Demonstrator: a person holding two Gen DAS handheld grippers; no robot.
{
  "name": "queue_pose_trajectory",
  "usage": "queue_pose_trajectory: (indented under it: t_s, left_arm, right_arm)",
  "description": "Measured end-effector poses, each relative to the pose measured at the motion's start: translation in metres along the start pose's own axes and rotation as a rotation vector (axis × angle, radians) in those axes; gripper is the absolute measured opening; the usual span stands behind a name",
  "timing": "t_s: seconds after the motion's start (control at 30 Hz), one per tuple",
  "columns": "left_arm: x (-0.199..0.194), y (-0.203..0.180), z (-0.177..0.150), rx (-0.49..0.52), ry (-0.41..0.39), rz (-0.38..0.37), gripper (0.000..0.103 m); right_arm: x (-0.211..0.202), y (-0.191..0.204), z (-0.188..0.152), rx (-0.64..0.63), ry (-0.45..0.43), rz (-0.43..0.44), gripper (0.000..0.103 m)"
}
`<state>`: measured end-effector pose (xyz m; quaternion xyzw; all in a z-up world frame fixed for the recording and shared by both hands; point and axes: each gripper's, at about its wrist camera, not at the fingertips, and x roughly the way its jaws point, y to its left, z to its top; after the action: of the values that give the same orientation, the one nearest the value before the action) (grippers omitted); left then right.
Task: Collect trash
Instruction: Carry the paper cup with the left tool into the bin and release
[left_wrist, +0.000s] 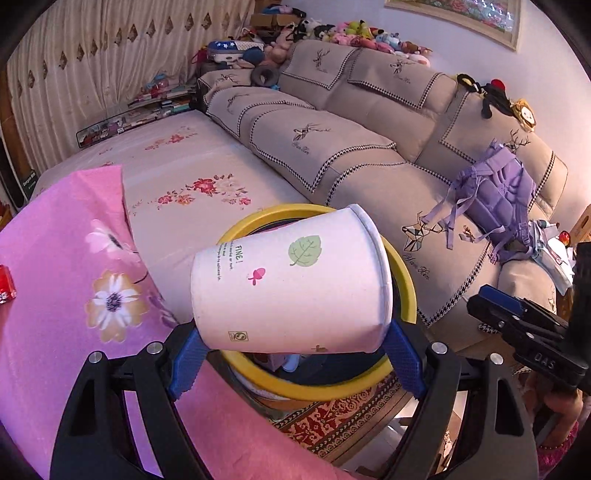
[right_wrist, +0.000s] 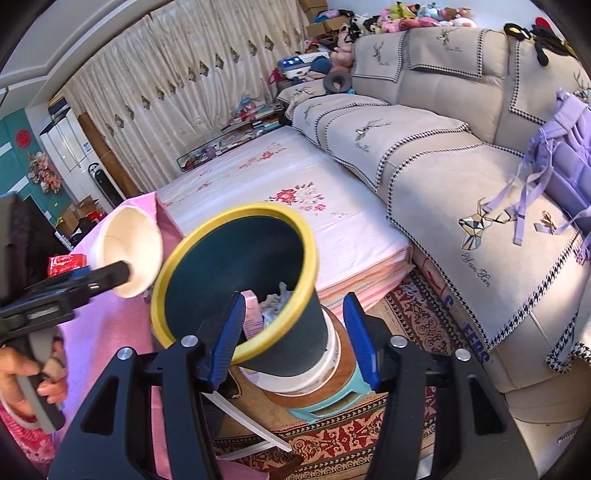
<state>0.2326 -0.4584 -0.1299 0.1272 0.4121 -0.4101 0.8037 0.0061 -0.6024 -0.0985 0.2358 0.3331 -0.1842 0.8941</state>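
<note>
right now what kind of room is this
Most likely a home living room: a long beige sofa with deer-print covers, a heap of plush toys along its back, pleated curtains, and a patterned rug under the yellow-rimmed trash bin.

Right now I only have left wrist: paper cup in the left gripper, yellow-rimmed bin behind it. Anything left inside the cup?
Observer: The right wrist view looks into the paper cup's mouth, and nothing shows inside.
Operator: Room in the bin?
Observer: Looks so. Only a pink carton and crumpled tissue show inside the bin.
Operator: Is the right gripper holding the bin?
Observer: No. The right gripper is open around the near rim, and its right finger is clear of the wall.
</note>
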Motion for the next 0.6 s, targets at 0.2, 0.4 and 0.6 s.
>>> queue_pose_trajectory:
  t_s: [0.2,0.4,0.6]
  left_arm:
    - [0.068,-0.014,0.011,-0.003,0.101,-0.01,0.083]
    - [0.095,-0.021,0.016,0.013,0.137,0.009,0.084]
    - [0.09,-0.023,0.012,0.003,0.137,0.01,0.089]
  right_arm:
    - [0.005,-0.015,-0.003,0.028,0.01,-0.012,0.053]
    - [0.005,-0.025,-0.006,0.052,0.011,-0.027,0.053]
    - [0.002,-0.028,-0.009,0.063,0.009,-0.024,0.053]
